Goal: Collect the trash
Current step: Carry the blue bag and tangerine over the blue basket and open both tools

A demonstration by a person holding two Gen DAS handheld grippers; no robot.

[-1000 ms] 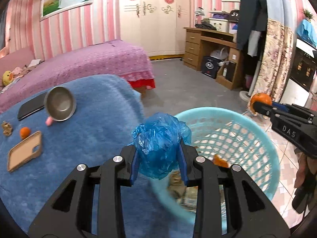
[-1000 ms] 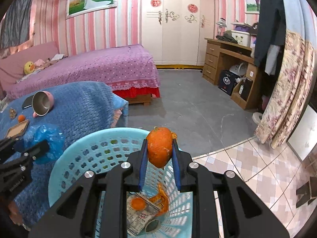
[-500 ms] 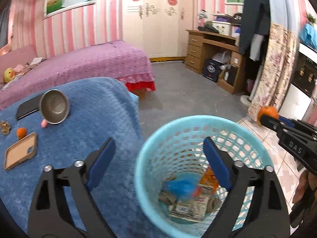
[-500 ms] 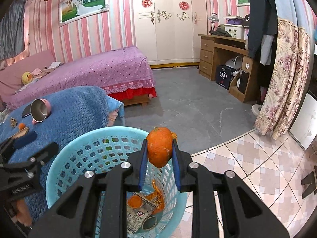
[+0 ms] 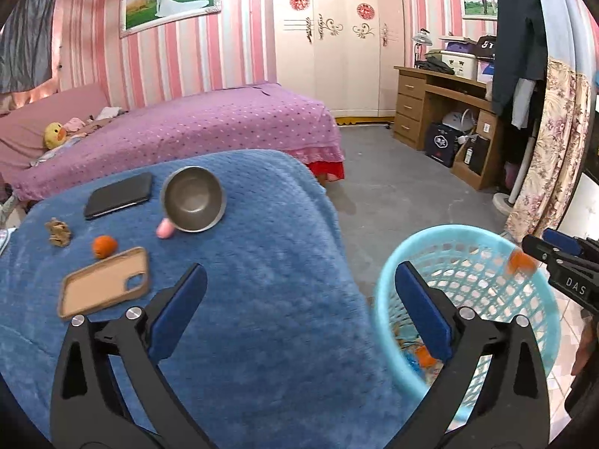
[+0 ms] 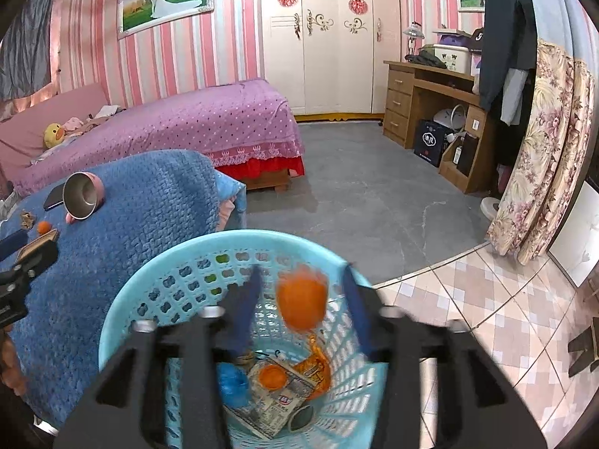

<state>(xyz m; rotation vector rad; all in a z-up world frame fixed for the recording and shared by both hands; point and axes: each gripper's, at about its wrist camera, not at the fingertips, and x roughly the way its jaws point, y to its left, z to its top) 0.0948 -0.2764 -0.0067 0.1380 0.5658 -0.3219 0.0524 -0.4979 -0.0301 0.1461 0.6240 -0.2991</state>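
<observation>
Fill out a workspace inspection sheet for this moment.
Surface: blue fleece blanket.
Job's things: light blue plastic mesh basket holding crumpled blue bag, printed paper and peel; orange peel ball loose between the right tool's fingers; small orange piece on the blanket.
Clutter: steel cup, black phone, tan phone case.
Grippers: left tool open, empty; right tool just been opening.
Cables: nothing seen.
Surroundings: purple bed, wooden desk.

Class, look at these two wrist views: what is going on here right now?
A person holding two grippers is binning trash. The right gripper, jaws just opened, has let go of an orange peel ball above the light blue plastic basket. The left gripper is wide open and empty over the blue blanket, its crumpled blue plastic bag already in the basket.
</observation>
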